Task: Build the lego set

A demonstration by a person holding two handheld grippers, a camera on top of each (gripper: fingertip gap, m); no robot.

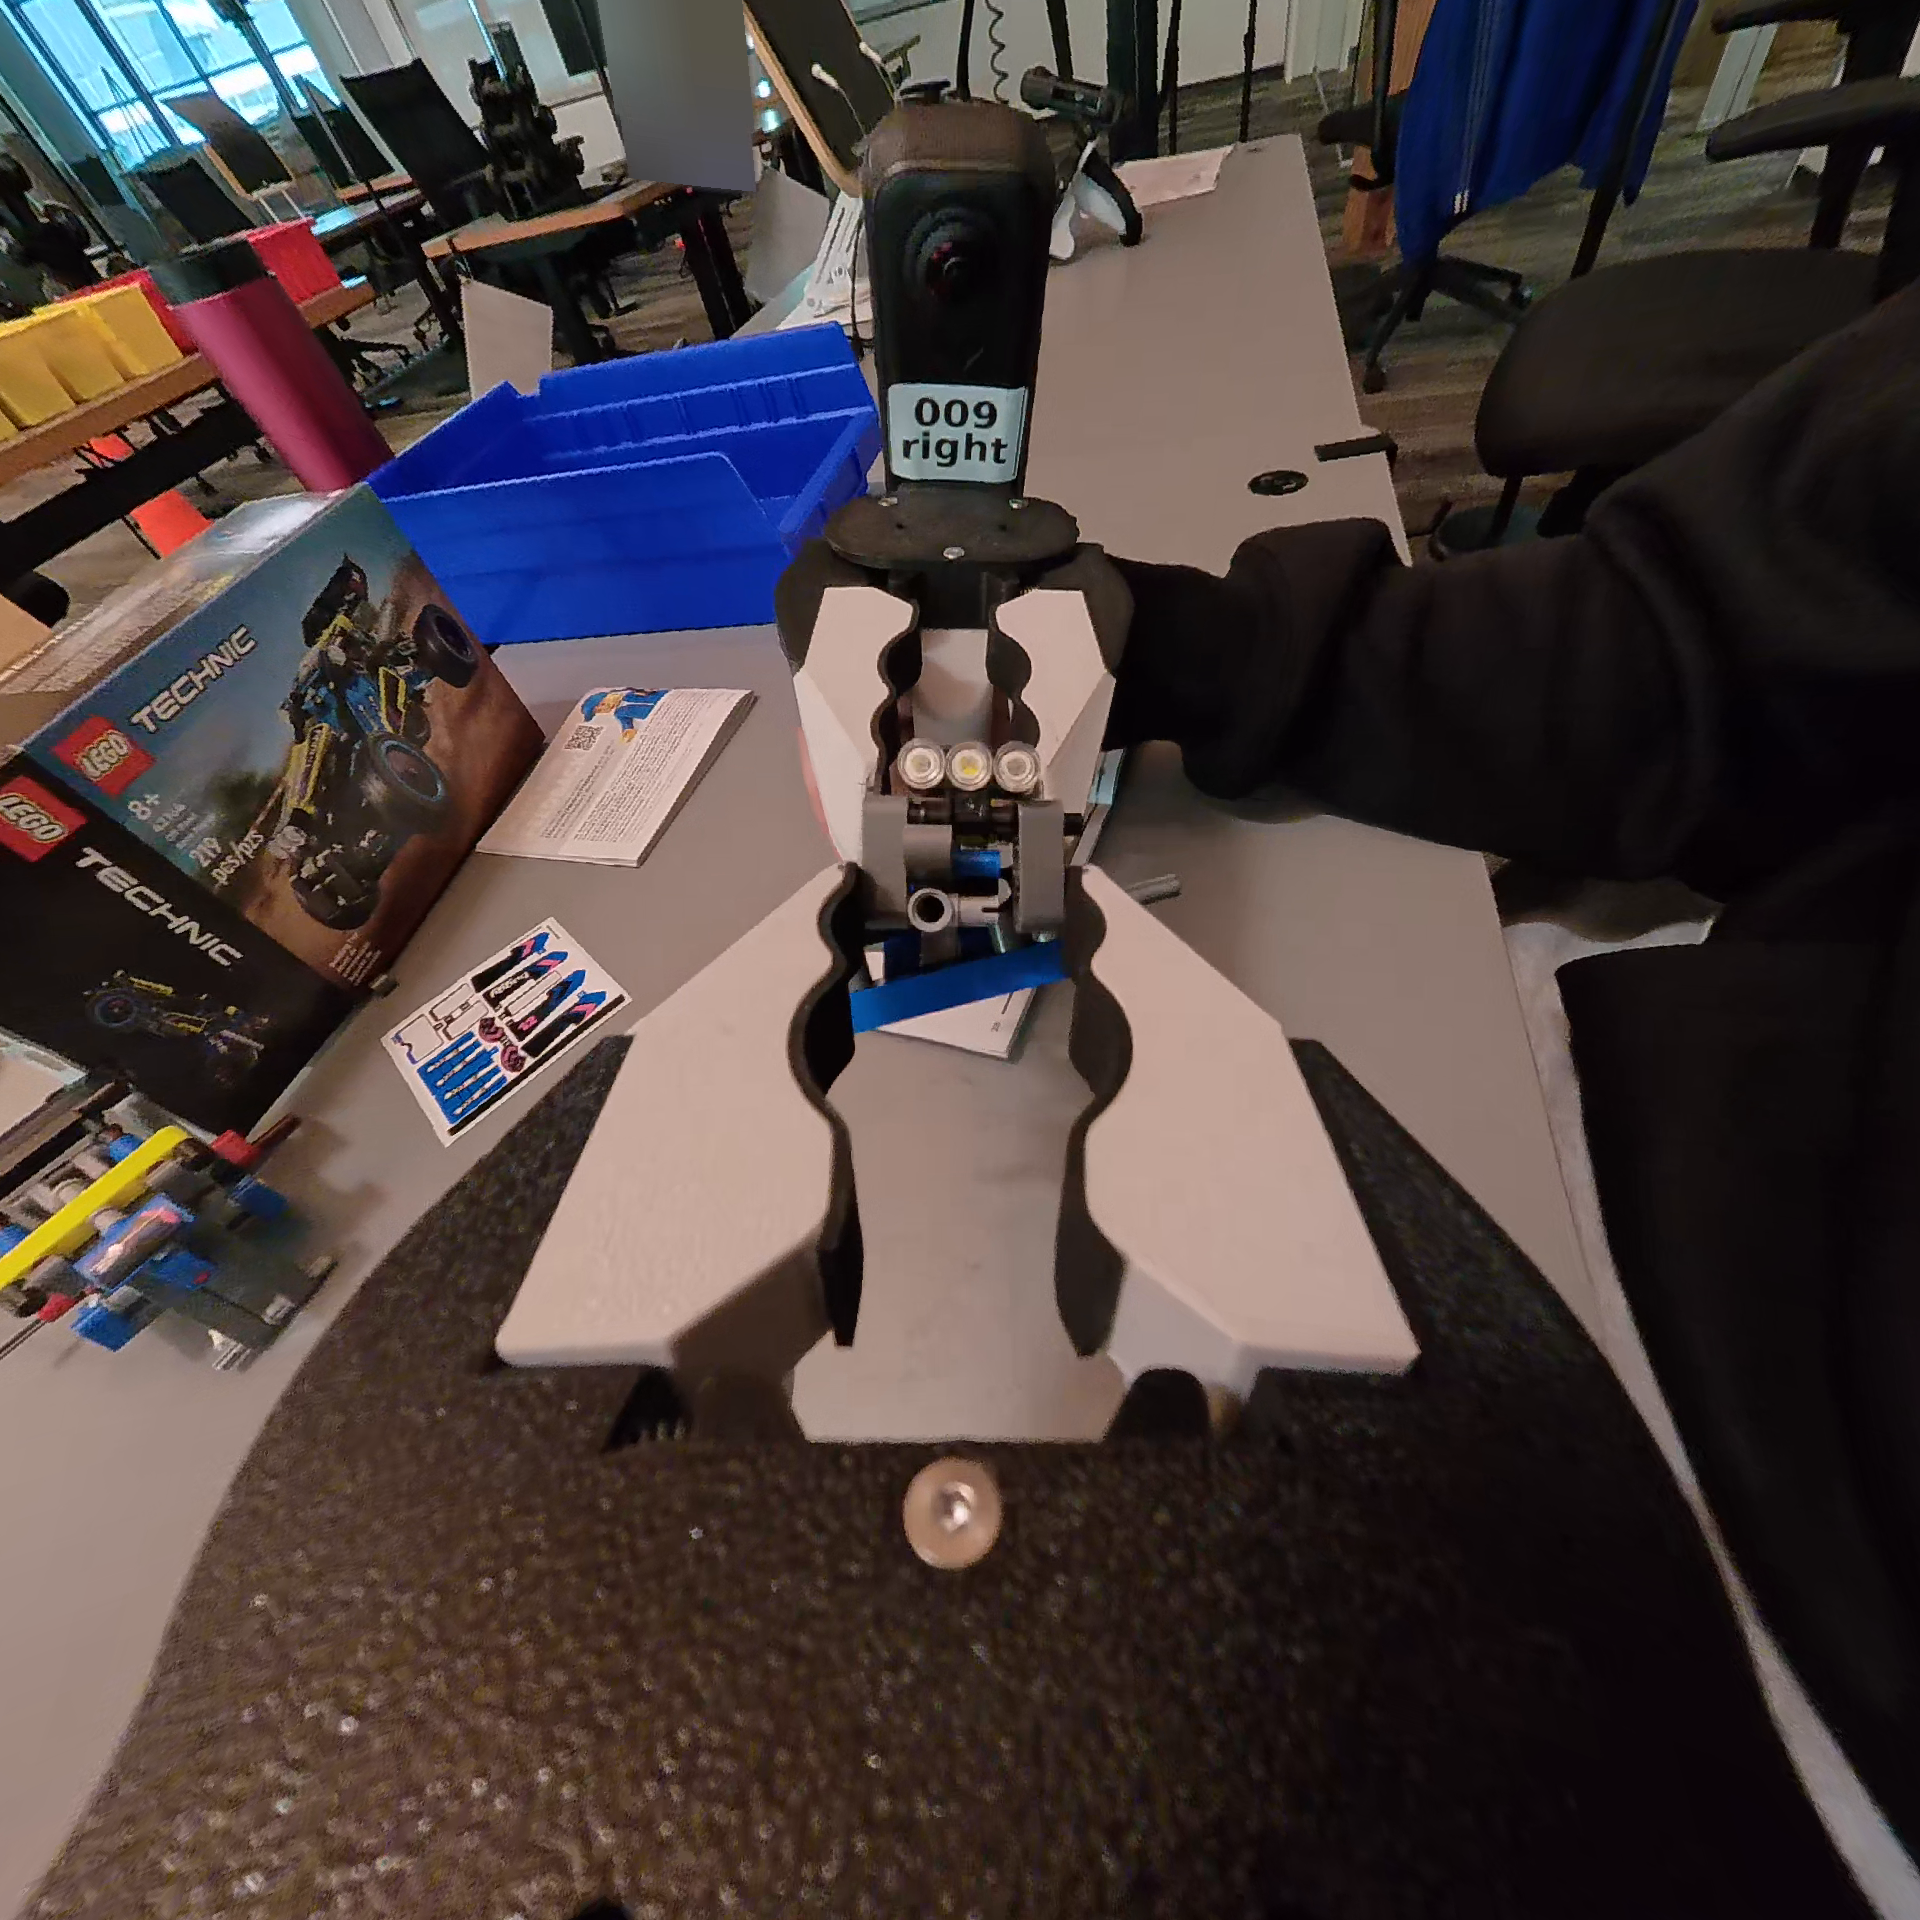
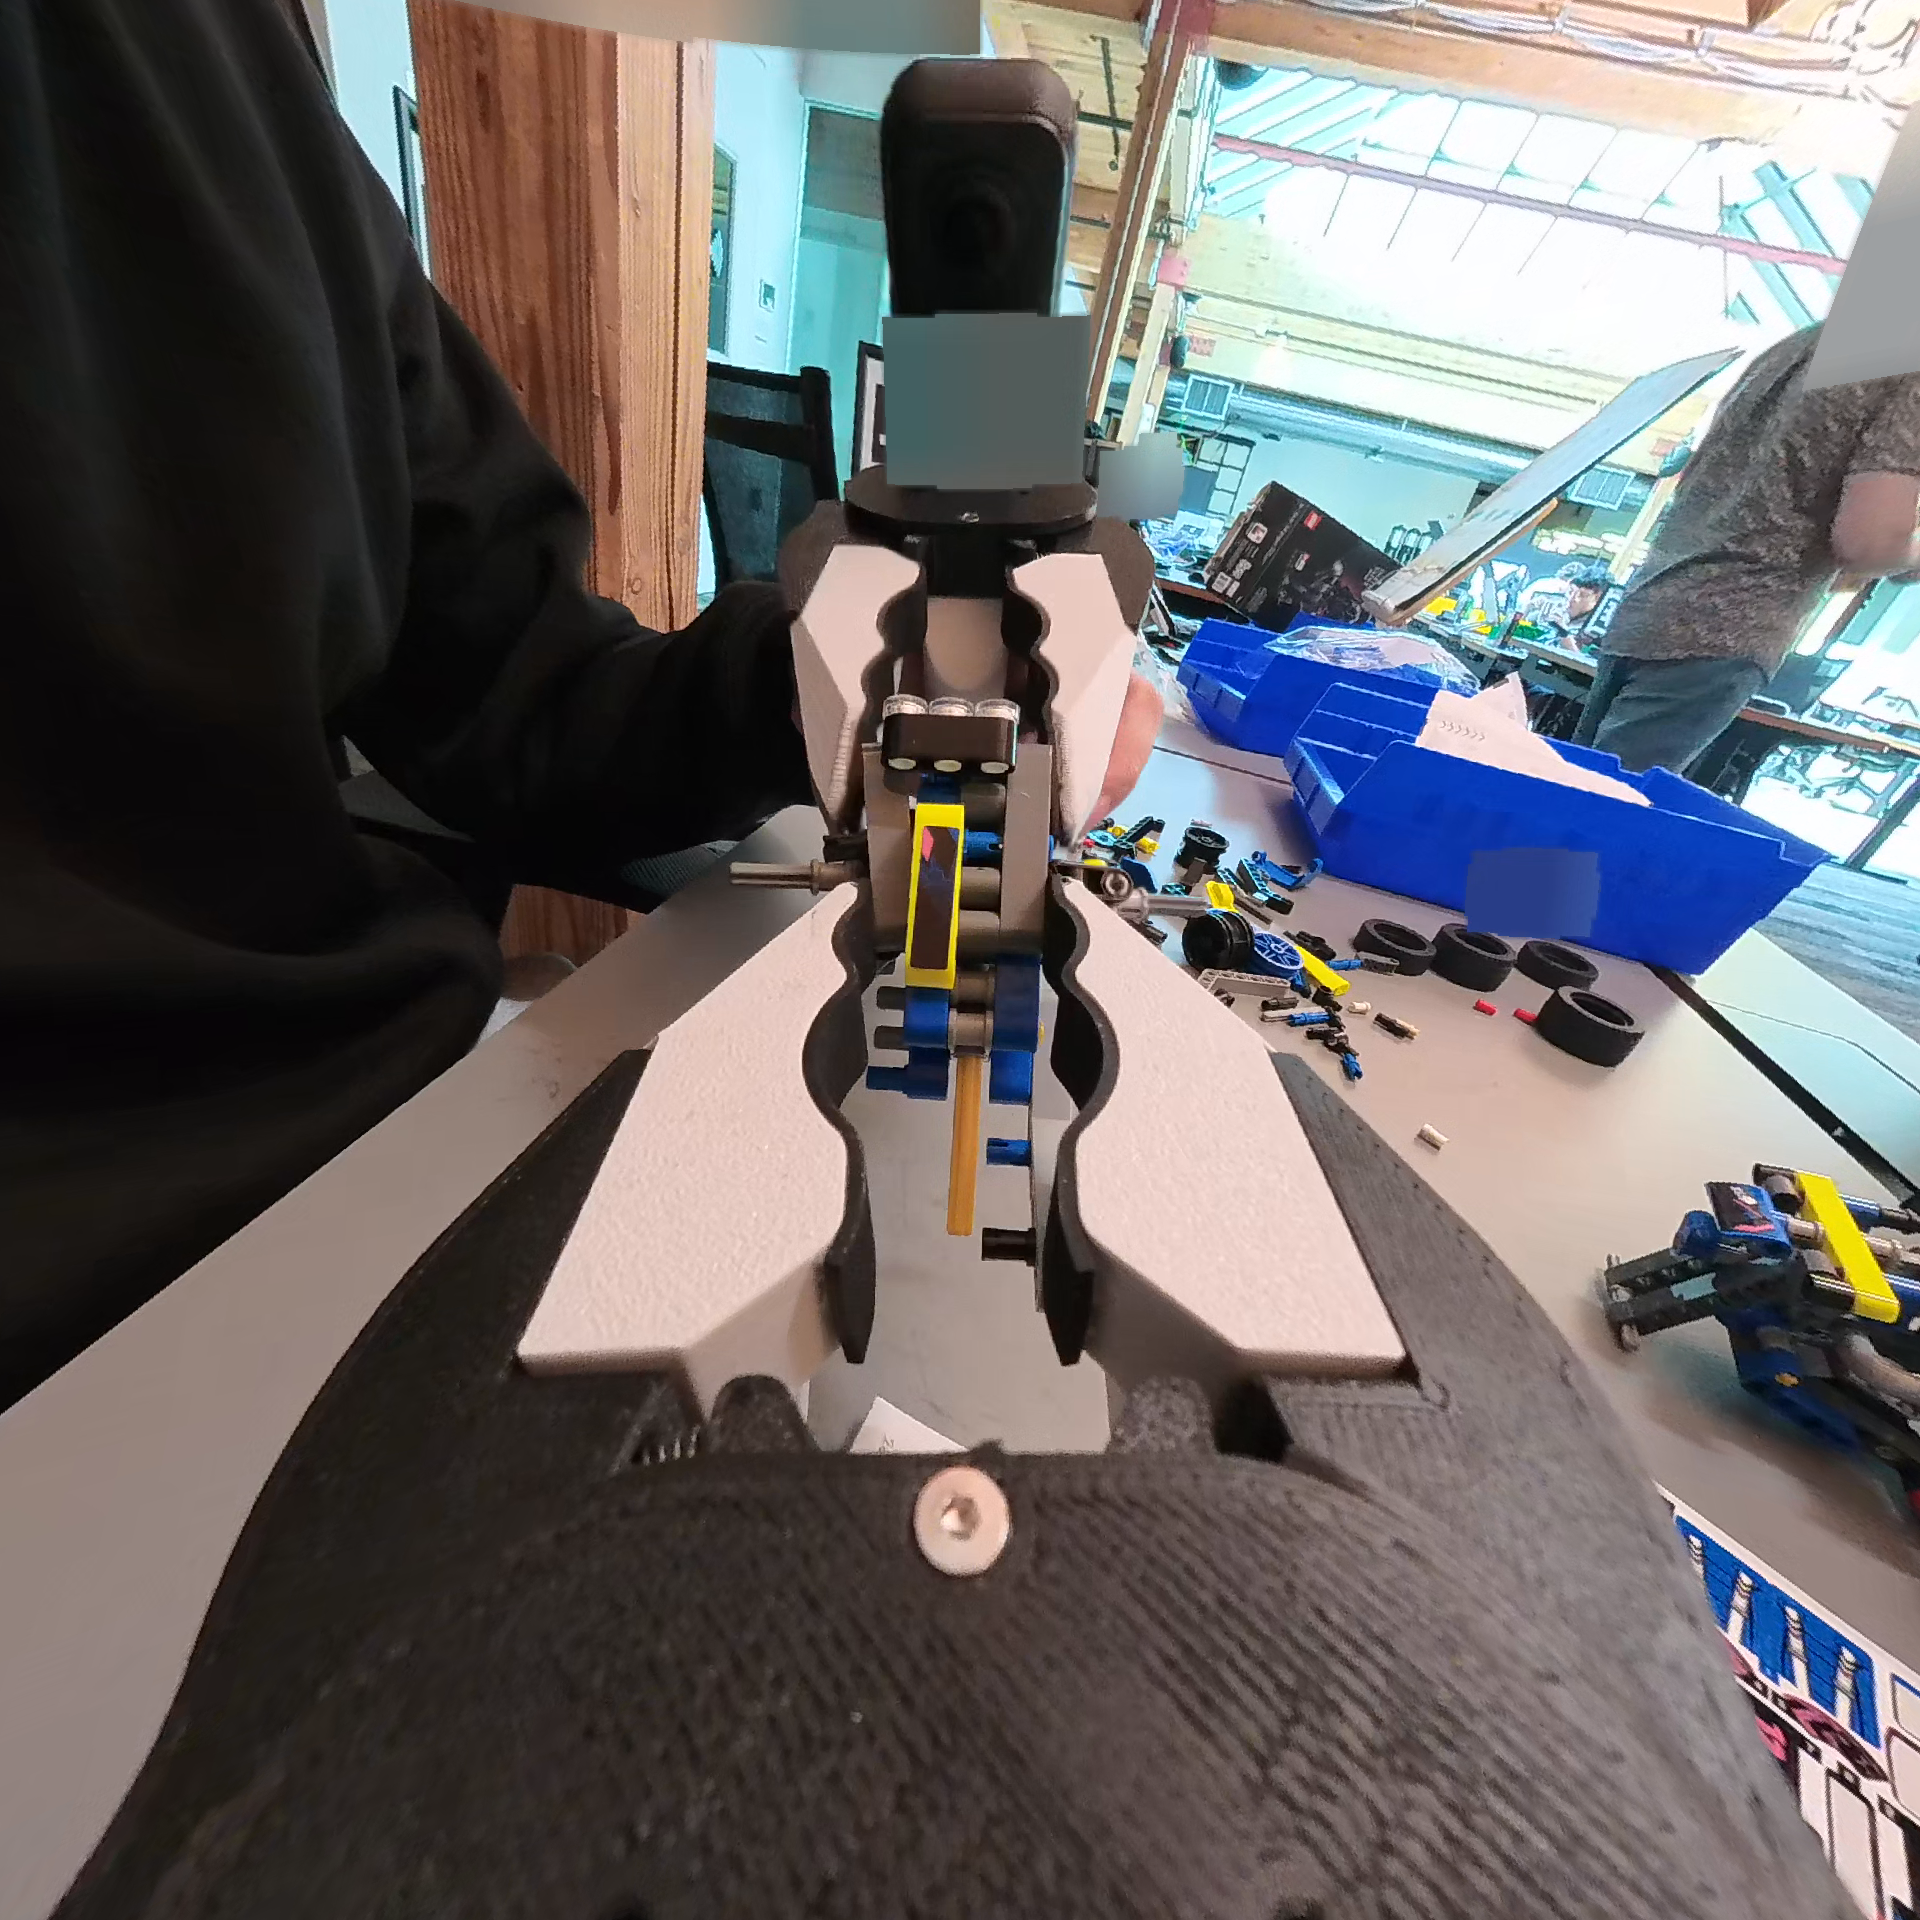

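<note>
A small brick assembly with grey side plates, blue parts and three clear round lights hangs above the grey table. In the right wrist view it shows a yellow strip and a tan axle below. My right gripper is shut on its grey sides and also shows in the left wrist view, facing me. My left gripper flanks the same assembly from the opposite side. Its fingers look blurred, with a thin gap at the plates. It also shows in the right wrist view.
A toy box, sticker sheet, booklet, blue bin and another partial build lie left. Loose parts, tyres, blue bins and a second build lie right. A person stands behind. Left tips and right tips are each some 25 cm from the partial build. My right wrist view looks at it from another angle.
</note>
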